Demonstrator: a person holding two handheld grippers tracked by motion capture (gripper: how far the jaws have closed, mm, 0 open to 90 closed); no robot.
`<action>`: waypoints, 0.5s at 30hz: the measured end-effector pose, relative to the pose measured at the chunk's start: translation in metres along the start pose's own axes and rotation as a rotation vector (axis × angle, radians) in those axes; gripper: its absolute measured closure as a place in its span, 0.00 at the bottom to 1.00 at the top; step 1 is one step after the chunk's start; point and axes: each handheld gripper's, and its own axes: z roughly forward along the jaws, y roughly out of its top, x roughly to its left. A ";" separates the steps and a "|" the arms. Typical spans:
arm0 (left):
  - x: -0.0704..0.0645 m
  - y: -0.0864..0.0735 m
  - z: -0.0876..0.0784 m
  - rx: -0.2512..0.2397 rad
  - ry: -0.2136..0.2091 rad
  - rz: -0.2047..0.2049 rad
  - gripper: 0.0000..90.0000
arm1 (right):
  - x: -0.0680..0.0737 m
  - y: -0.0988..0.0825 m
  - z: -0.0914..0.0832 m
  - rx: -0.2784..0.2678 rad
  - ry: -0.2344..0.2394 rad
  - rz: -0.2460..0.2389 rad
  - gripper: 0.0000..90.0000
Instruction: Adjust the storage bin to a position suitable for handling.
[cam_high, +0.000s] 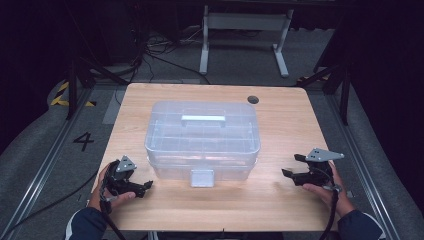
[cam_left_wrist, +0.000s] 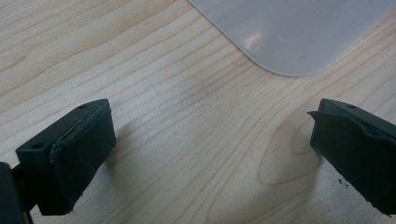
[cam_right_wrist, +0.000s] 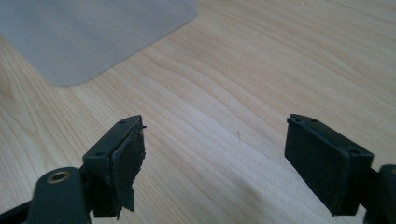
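- A clear plastic box (cam_high: 202, 140) with a handle on its lid is sitting mid-tabletop (cam_high: 280, 200), between both claws.
- The left claw (cam_high: 146, 186) is resting near the box's front left corner, spread, pinching nothing.
- The right claw (cam_high: 293, 166) is waiting further off the box's right side, jaws apart, gripping nothing.

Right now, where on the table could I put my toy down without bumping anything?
The table is bare along the near edge, between the left gripper and the right gripper. The strips left and right of the clear plastic box are free too. Behind the box is only a narrow strip; the middle is taken.
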 end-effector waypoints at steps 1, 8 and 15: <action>0.000 -0.001 -0.001 0.001 -0.001 -0.007 0.01 | 0.001 0.003 -0.001 -0.011 0.004 0.000 0.24; -0.002 -0.003 -0.002 -0.004 0.004 -0.023 0.01 | 0.009 0.017 -0.001 -0.040 0.022 -0.022 0.29; 0.000 -0.002 -0.002 0.000 0.006 -0.001 0.01 | 0.012 0.039 -0.009 -0.091 0.029 -0.033 0.29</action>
